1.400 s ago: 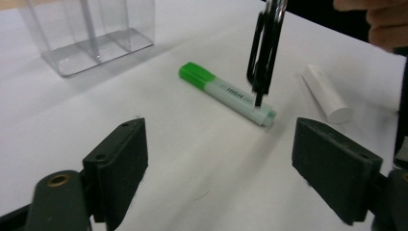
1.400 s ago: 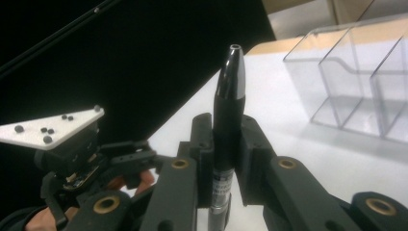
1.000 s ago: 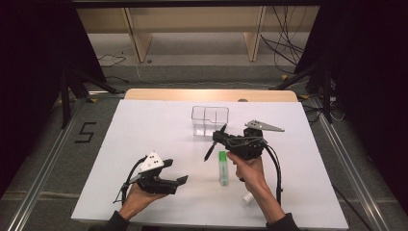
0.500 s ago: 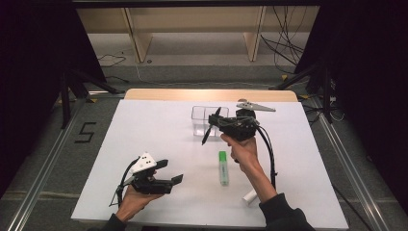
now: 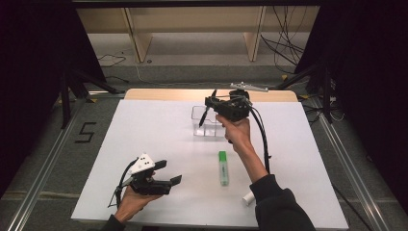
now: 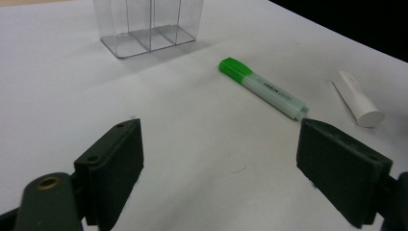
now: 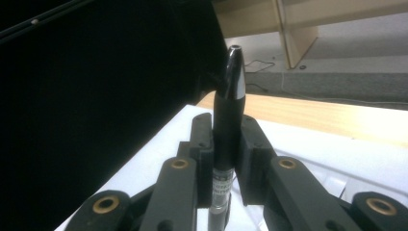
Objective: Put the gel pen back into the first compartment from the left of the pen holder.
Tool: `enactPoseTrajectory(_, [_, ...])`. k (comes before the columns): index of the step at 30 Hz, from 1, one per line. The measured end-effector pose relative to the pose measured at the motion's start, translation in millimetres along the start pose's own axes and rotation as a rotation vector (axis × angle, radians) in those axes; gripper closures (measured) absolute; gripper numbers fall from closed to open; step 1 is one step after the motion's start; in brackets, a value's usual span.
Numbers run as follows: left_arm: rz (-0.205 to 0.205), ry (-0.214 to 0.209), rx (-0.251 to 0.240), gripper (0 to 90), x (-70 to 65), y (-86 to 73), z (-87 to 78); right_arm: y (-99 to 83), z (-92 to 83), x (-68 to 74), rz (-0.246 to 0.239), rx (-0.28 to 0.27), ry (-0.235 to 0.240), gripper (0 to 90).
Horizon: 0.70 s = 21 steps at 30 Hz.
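Just right of the high view's centre, my right gripper has its jaws clamped on a black pen, held tilted above the clear plastic organizer on the white table. At the lower left, my left gripper rests low with jaws spread wide and nothing between them. A green highlighter lies below the organizer, a white tube nearer the bottom edge.

**A white table in a dark-curtained bay**

We see a white table with a wooden far edge, black curtains at both sides, grey floor beyond, pale wooden shelf legs, loose cables, and a taped "5".
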<state>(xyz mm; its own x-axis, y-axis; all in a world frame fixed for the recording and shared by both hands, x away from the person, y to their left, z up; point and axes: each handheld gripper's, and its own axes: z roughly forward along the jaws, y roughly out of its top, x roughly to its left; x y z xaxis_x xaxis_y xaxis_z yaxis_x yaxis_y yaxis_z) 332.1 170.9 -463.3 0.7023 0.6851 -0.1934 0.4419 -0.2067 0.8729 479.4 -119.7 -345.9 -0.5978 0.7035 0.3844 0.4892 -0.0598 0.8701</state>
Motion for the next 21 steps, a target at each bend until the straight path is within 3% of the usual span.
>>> enactPoseTrajectory(11, [-0.003,-0.001,-0.003,16.3,0.7,0.3,-0.8,16.0,27.4,-14.5,0.03,0.009,-0.074,79.7])
enactPoseTrajectory(21, [-0.007,-0.003,-0.004,16.3,1.0,0.2,-0.9,21.2,48.7,-20.1,0.023,0.021,-0.127,79.7])
